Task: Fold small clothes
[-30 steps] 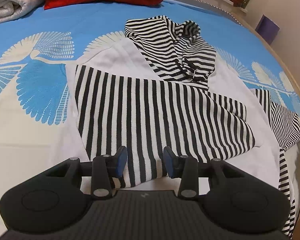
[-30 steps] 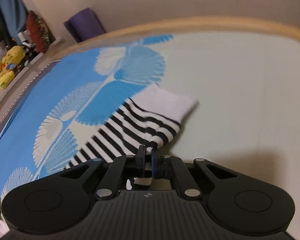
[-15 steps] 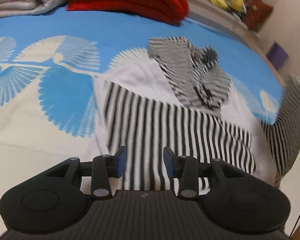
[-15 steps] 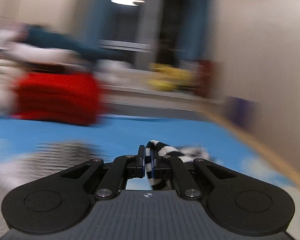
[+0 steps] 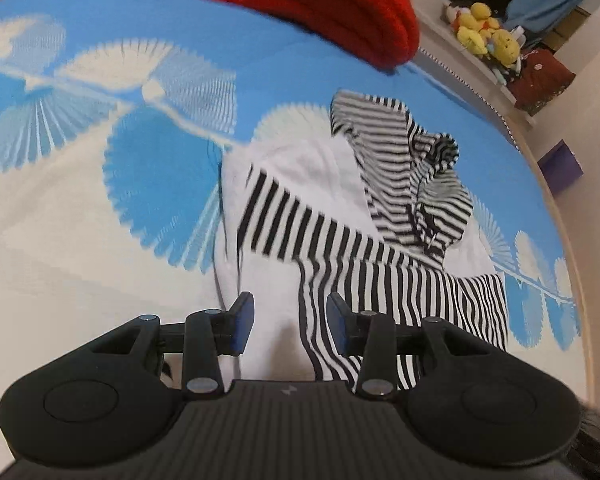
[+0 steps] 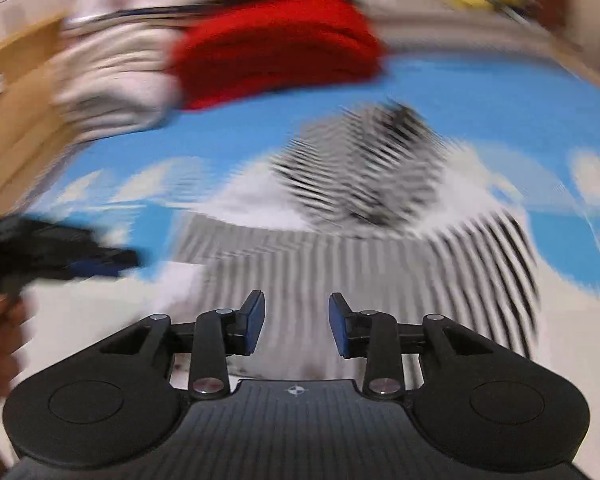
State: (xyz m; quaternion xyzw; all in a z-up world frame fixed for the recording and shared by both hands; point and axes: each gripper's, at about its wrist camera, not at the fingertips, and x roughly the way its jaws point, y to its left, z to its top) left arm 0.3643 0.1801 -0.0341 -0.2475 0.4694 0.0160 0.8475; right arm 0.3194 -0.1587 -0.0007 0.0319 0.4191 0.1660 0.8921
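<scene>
A black-and-white striped garment (image 5: 380,256) with a white body lies on the blue-and-white bed sheet (image 5: 100,208), its striped sleeves folded across the front and the hood (image 5: 404,168) at the far end. My left gripper (image 5: 290,325) hovers open over the near hem, with nothing between its fingers. In the blurred right wrist view my right gripper (image 6: 296,326) is over the same garment (image 6: 360,256). Its jaws are opening and nothing is between them. The left gripper (image 6: 60,256) and the hand holding it show at the left there.
A folded red cloth (image 5: 312,4) and pale folded cloths (image 6: 112,88) lie at the far end of the bed. Yellow plush toys (image 5: 484,32) sit on a ledge beyond. A purple box (image 5: 560,164) stands past the bed's wooden edge on the right.
My right gripper swung the striped sleeve end from the bed's right side over the garment and let go of it. The left gripper shifted and rolled, staying open.
</scene>
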